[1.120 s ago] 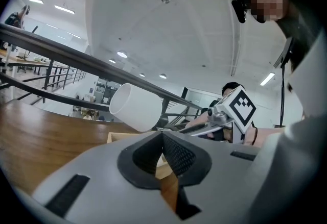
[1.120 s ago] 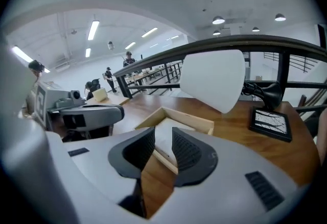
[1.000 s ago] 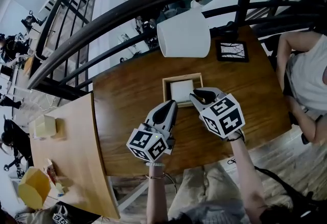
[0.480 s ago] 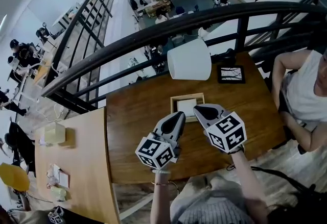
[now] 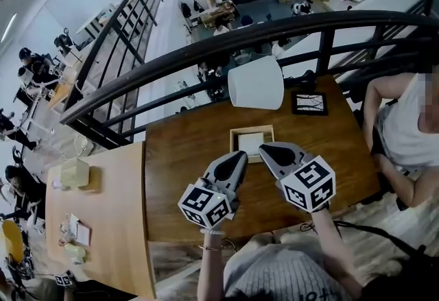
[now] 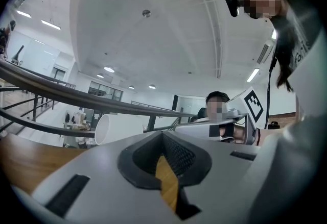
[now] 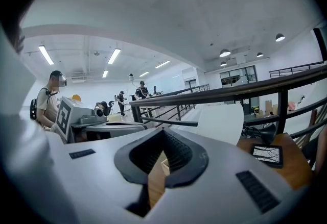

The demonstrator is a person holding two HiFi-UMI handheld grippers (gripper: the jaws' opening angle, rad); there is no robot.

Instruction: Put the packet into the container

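A white packet (image 5: 251, 142) lies flat inside a small square wooden container (image 5: 234, 141) on the dark wooden table (image 5: 185, 155). My left gripper (image 5: 241, 155) hovers just left of the container's near edge, its jaws together with nothing between them. My right gripper (image 5: 263, 149) hangs over the container's near right corner, also shut and empty. In the left gripper view the left gripper (image 6: 162, 135) points level across the table. In the right gripper view, a corner of the container (image 7: 164, 167) shows through the slot below the right gripper (image 7: 163, 132).
A white lamp shade (image 5: 256, 83) and a framed picture (image 5: 309, 103) stand behind the container. A black railing (image 5: 206, 46) runs along the table's far side. A person (image 5: 405, 128) sits at the right end. A lighter table (image 5: 103, 238) with small boxes adjoins on the left.
Both grippers have risen from the table toward the head camera. The packet stays in the container.
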